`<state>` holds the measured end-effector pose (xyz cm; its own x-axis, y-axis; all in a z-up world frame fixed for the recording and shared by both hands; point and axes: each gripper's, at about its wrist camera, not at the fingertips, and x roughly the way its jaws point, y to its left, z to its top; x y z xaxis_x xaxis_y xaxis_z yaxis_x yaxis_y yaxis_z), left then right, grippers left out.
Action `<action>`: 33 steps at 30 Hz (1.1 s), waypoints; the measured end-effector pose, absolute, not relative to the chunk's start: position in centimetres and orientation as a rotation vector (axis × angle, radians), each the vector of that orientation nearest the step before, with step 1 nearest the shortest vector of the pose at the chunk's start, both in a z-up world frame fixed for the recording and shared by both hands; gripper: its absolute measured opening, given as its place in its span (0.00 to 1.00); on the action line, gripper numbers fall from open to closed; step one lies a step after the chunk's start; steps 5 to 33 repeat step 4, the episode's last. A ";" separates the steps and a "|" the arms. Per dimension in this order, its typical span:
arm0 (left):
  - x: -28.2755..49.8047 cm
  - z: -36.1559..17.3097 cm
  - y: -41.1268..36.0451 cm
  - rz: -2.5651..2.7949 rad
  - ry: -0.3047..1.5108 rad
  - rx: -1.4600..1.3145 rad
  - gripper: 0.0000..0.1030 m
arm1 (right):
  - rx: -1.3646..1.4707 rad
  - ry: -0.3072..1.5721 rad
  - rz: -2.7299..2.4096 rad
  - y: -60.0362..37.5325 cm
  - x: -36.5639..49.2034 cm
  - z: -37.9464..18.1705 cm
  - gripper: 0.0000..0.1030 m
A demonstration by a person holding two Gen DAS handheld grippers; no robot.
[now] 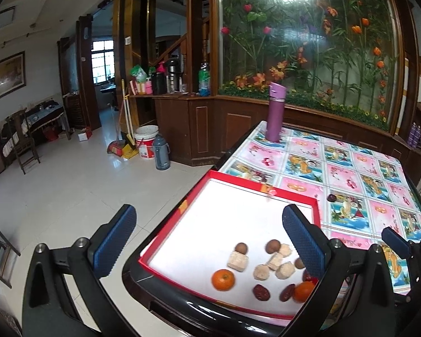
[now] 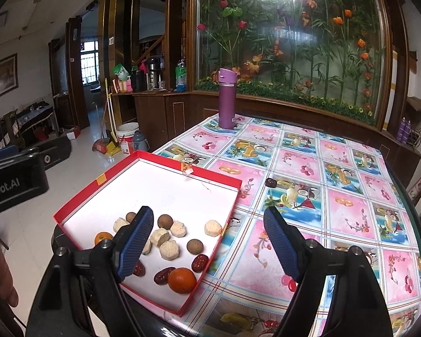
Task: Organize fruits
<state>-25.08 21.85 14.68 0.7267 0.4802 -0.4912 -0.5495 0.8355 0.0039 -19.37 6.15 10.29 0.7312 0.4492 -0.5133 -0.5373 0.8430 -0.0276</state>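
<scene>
My left gripper (image 1: 210, 241) wide, holds nothing. My right gripper (image 2: 209, 241) wide, empty too. Fruits and pale snack blocks sit mixed in shallow red cardboard box (image 2: 70, 205). Sorting looks just started. Next: I guess, lower onto round orange tangerine (image 2: 182, 280), pinch softly.

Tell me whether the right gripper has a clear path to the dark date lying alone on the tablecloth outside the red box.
Probably yes. The right gripper has its jaws open and empty, and the lone date lies ahead of it on bare tablecloth, beside the red box, with nothing between.
</scene>
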 end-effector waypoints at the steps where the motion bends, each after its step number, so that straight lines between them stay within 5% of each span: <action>1: -25.2 14.7 21.5 0.560 0.488 -0.141 1.00 | -0.178 0.514 0.546 6.0 -19.3 10.3 0.78; 33: -24.9 15.0 19.9 0.525 0.458 -0.098 1.00 | -0.166 0.513 0.535 5.4 -19.0 10.2 0.78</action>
